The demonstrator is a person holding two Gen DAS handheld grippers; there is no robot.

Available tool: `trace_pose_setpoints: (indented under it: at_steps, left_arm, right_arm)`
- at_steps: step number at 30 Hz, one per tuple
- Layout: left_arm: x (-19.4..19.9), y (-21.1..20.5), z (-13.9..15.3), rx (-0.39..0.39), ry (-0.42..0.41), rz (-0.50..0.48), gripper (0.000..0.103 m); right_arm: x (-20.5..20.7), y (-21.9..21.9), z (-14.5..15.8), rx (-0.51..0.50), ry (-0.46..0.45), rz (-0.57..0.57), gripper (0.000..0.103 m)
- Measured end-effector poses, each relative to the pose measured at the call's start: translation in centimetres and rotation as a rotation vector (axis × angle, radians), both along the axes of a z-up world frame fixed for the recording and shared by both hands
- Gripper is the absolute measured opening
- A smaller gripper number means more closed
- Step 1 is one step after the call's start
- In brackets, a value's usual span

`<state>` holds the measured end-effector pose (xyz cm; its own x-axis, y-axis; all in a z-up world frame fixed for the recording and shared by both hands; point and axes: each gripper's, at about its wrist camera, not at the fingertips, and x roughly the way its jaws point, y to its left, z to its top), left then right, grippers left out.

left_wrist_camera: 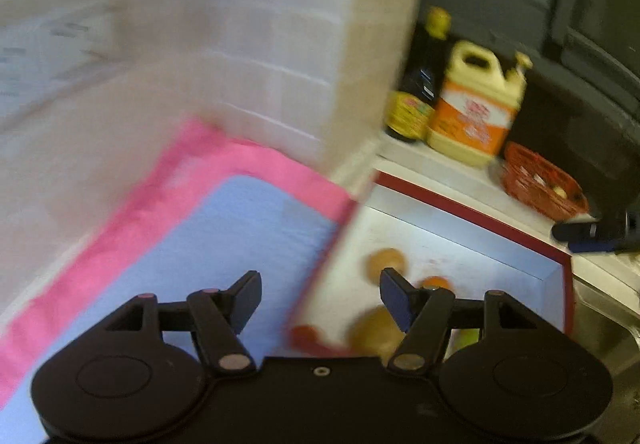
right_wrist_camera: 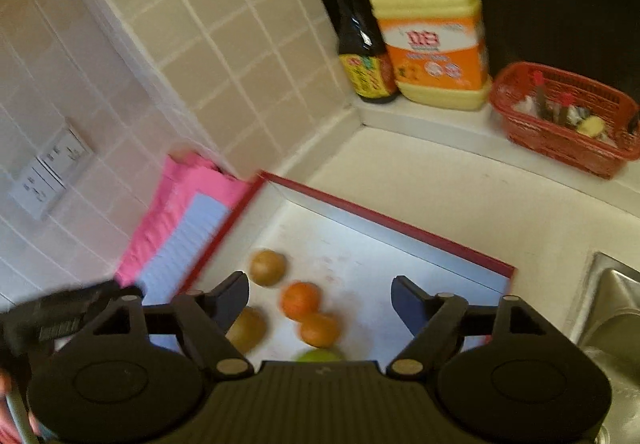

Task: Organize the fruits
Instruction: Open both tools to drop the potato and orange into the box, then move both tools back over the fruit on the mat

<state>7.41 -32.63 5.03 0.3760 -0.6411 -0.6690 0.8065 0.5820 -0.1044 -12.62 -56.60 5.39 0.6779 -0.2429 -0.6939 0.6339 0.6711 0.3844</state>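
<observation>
Wall: pale square tiles (right_wrist_camera: 208, 23), with a white socket plate (right_wrist_camera: 48, 179) on it.
Corner: a dark sauce bottle (right_wrist_camera: 360, 43) with a yellow cap stands touching a big yellow jug (right_wrist_camera: 432, 35) with an orange label and a pump top.
Red basket (right_wrist_camera: 520, 123): just beside the jug, with small things inside, too blurry to tell.
Sink (right_wrist_camera: 612, 308): shiny metal, at the right edge.

Several fruits (right_wrist_camera: 300, 300) lie in a tray (right_wrist_camera: 400, 224) on the counter (right_wrist_camera: 440, 183). A mat (right_wrist_camera: 188, 228) lies left of the tray, against the wall (right_wrist_camera: 180, 43). Far behind, a bottle (right_wrist_camera: 356, 43) stands left of a jug (right_wrist_camera: 432, 31), with a basket (right_wrist_camera: 560, 119) to the right. A sink (right_wrist_camera: 612, 304) sits right of the tray.
</observation>
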Motion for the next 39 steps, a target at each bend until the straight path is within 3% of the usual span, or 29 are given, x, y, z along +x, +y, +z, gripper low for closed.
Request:
trace_pose_setpoints:
  at_steps: [2, 6, 12, 17, 20, 25, 30, 34, 39]
  left_arm:
    - [0.6, 4.0, 1.7, -0.02, -0.04, 0.069, 0.078]
    - [1.9, 12.3, 4.6, -0.057, -0.09, 0.239, 0.078]
    - [1.8, 23.5, 7.3, -0.044, -0.168, 0.477, 0.078]
    - [0.9, 30.5, 7.0, -0.001, -0.183, 0.628, 0.079]
    - [0.7, 33.4, 4.9, 0.013, -0.124, 0.671, 0.079]
    - [0.1, 35.4, -0.7, 0.034, 0.006, 0.647, 0.079]
    - [-0.1, 33.0, -5.8, 0.103, 0.053, 0.58, 0.079]
    - [0.0, 31.8, -8.4, 0.071, 0.114, 0.517, 0.079]
    - [1.4, 30.3, -10.1, 0.124, 0.083, 0.531, 0.079]
  right_arm:
    - [1.1, 1.1, 1.6, -0.039, -0.035, 0.02, 0.082]
    - [4.2, 4.2, 3.2, -0.07, -0.111, 0.062, 0.1]
    - [11.7, 9.3, 2.4, 0.022, -0.109, 0.254, 0.1]
    - [17.1, 15.5, 1.6, 0.017, -0.069, 0.421, 0.1]
    - [19.4, 19.3, 0.5, 0.016, -0.037, 0.515, 0.1]
    - [22.7, 25.1, -3.3, 0.048, 0.072, 0.633, 0.1]
    - [25.6, 28.9, -7.8, 0.095, 0.222, 0.698, 0.098]
    - [27.0, 30.8, -10.7, 0.12, 0.297, 0.733, 0.097]
    - [28.8, 32.0, -12.7, 0.154, 0.341, 0.744, 0.096]
